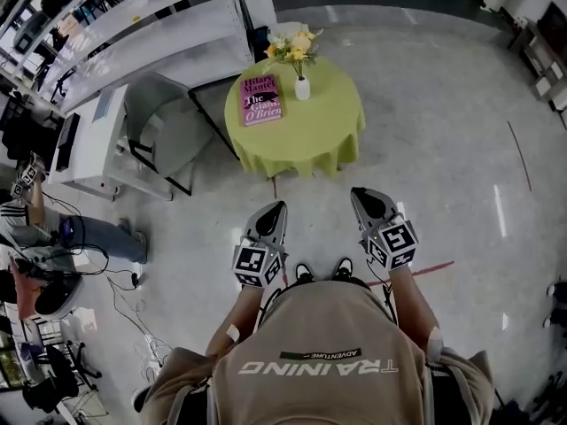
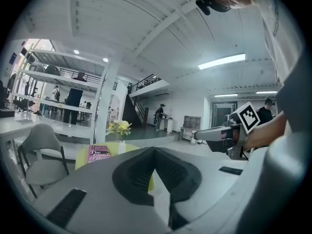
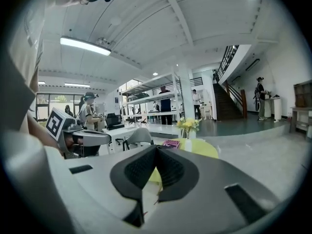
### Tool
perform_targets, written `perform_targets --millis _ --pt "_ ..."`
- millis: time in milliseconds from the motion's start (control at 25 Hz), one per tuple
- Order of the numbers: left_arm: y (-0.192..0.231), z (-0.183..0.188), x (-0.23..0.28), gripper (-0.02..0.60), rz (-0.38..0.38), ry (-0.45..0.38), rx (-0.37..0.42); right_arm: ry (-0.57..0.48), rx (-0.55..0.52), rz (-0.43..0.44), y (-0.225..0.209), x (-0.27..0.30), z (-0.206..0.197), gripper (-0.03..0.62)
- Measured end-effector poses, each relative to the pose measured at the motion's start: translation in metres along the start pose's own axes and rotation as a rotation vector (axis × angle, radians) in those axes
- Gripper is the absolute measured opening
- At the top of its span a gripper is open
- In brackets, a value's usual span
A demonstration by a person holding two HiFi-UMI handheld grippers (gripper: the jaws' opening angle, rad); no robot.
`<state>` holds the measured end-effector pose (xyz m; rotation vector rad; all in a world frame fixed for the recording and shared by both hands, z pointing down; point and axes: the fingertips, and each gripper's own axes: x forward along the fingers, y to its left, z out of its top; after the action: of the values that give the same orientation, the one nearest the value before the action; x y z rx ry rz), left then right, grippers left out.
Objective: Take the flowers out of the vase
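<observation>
Yellow and white flowers (image 1: 293, 46) stand in a small white vase (image 1: 302, 88) on a round table with a lime-green cloth (image 1: 306, 140), some way ahead of me. Both gripper views show the flowers (image 2: 119, 127) (image 3: 187, 124) far off. My left gripper (image 1: 273, 209) and right gripper (image 1: 364, 196) are held side by side over the floor, well short of the table. Both are shut, pads meeting with nothing between them (image 2: 154, 150) (image 3: 156, 147). Each gripper shows in the other's view.
A pink book (image 1: 261, 98) lies on the table left of the vase. A grey chair (image 1: 164, 131) and a white desk (image 1: 93, 140) stand at the left, with shelving behind. A person (image 1: 53, 228) sits at far left among floor cables.
</observation>
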<state>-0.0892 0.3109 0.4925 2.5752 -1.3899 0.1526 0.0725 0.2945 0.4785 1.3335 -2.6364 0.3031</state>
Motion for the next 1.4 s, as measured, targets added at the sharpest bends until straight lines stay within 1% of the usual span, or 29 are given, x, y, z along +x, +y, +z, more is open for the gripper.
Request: perform_targets --millis 120,240,480,600,760,960,1160,1400 --pt "0.011 0.0 0.001 0.002 -0.01 -0.002 0.009 0.002 0.006 -0.022 0.0 0.01 -0.003 0.002" --pt "0.027 -0.003 0.001 0.002 -0.019 -0.003 0.008 0.008 -0.009 -0.062 0.003 0.021 -0.007 0.002" --pt "0.05 -0.015 0.009 0.002 -0.059 0.03 -0.003 0.024 -0.007 -0.124 0.002 0.039 -0.015 0.002" --pt "0.058 -0.017 0.017 0.002 -0.064 0.042 -0.017 0.048 -0.002 -0.128 -0.002 0.05 -0.018 0.003" --pt "0.071 -0.021 0.038 0.002 -0.046 0.062 -0.044 0.076 -0.003 -0.097 -0.014 0.072 -0.02 0.003" --pt "0.089 -0.008 0.082 0.002 -0.017 0.066 -0.038 0.08 0.005 -0.064 -0.052 0.11 -0.016 0.003" --pt "0.104 0.014 0.139 0.002 0.014 0.055 -0.014 0.078 -0.08 -0.023 -0.1 0.151 0.0 0.003" --pt "0.116 0.043 0.209 0.002 0.067 0.039 -0.021 0.073 -0.06 0.022 -0.165 0.181 0.019 0.003"
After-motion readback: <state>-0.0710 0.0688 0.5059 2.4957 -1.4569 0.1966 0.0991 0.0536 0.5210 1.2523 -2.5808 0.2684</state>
